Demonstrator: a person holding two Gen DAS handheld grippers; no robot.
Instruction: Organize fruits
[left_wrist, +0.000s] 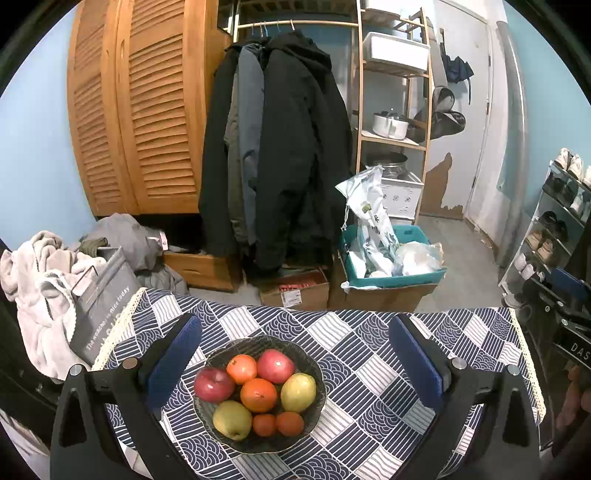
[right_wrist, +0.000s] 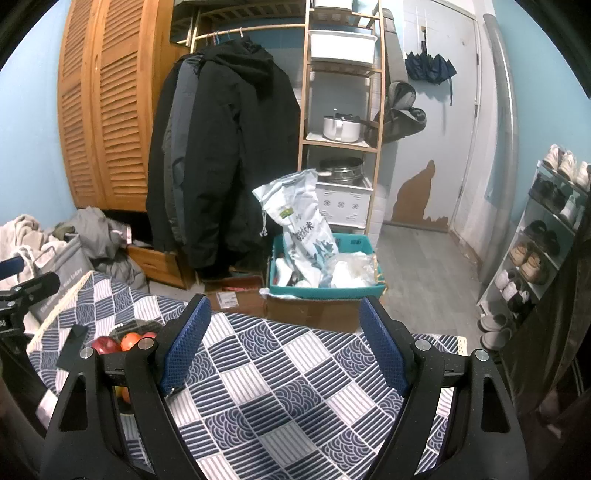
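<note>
While the bowl (left_wrist: 258, 395) of fruit sits on the patterned surface (left_wrist: 369, 369), the left claw (left_wrist: 295, 365) hangs above it, released, pads either side and apart from it. The right claw (right_wrist: 284, 350) is released too, over bare cloth right of the bowl.

You are in a lived-in home, in a cramped entry and storage corner. You see dark winter coats (left_wrist: 284, 147) on a wooden rail, louvred wooden wardrobe doors (left_wrist: 136, 110), a white cooking pot (right_wrist: 341, 128) on a bamboo shelf, a glass shoe rack (right_wrist: 543, 236) and a blue-and-white patterned tablecloth (right_wrist: 295, 391).
</note>
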